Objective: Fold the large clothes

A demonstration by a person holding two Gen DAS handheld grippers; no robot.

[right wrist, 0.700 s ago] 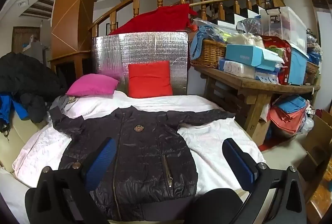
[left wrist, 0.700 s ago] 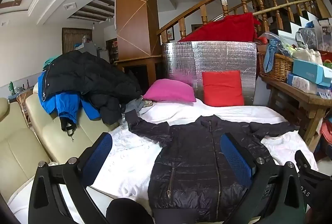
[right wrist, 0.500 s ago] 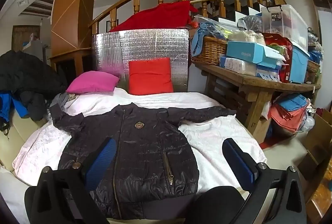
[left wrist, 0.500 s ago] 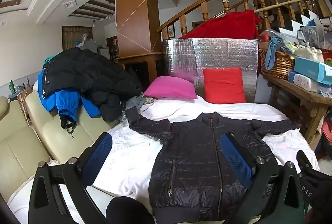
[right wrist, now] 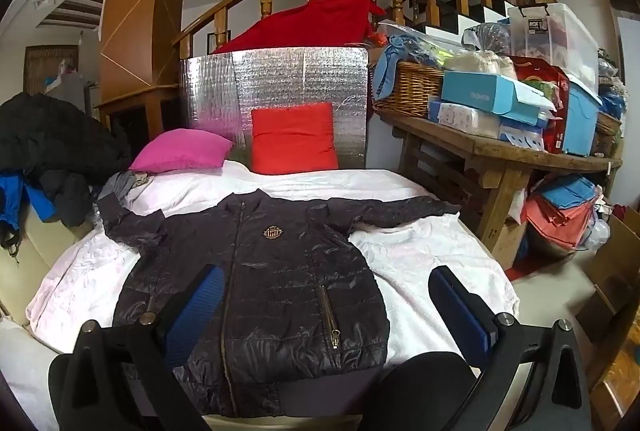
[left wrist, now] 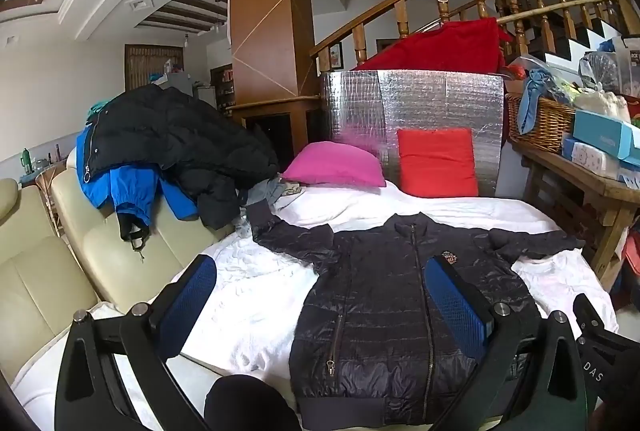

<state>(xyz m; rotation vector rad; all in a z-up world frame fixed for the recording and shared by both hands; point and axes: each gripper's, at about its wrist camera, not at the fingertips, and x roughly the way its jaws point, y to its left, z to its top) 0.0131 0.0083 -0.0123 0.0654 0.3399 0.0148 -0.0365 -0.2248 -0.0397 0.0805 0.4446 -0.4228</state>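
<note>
white bedding [left wrist: 256, 295] covers the surface in a cluttered room under a wooden staircase. at far left, a cream sofa [left wrist: 36, 271] carries a heap of black and blue coats [left wrist: 160, 147]. next comes the left gripper [left wrist: 320, 295], tipped slightly downward with its blue-padded jaws spread wide and nothing between them; one finger hangs over bare bedding, the other over the jacket's chest. the dark quilted jacket [right wrist: 260, 271] lies flat, zipped, front up, both sleeves stretched outward, hem nearest the cameras. behind it sit a pink pillow [right wrist: 180, 151] and a red cushion [right wrist: 294, 137] against a silver foil panel [right wrist: 276, 79]. the right gripper [right wrist: 326, 303] also points a little down, jaws fully apart and empty, above the jacket's lower right side, not touching it. at right stands a loaded wooden table [right wrist: 500, 151].
</note>
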